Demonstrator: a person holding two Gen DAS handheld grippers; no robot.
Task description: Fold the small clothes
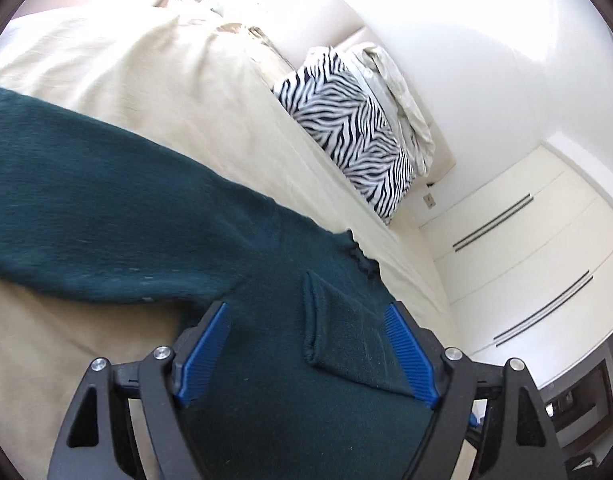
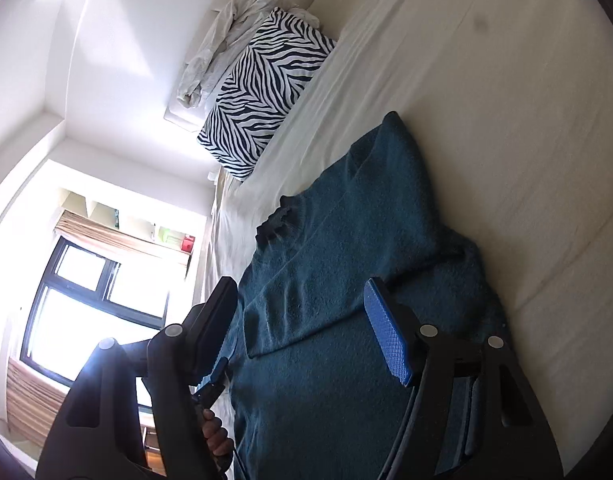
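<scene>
Both black grippers with blue pads, left (image 1: 306, 324) and right (image 2: 302, 300), gape apart above the dark teal knitted sweater (image 1: 118, 204) spread on the cream bed (image 1: 154, 80), seemingly clear of it.

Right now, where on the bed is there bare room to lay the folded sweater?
Bare cream sheet lies beyond the green sweater, and between it and the zebra-print pillow. Another patch borders the outstretched sleeve. It is crowded by the pillow, under crumpled white bedding.
</scene>
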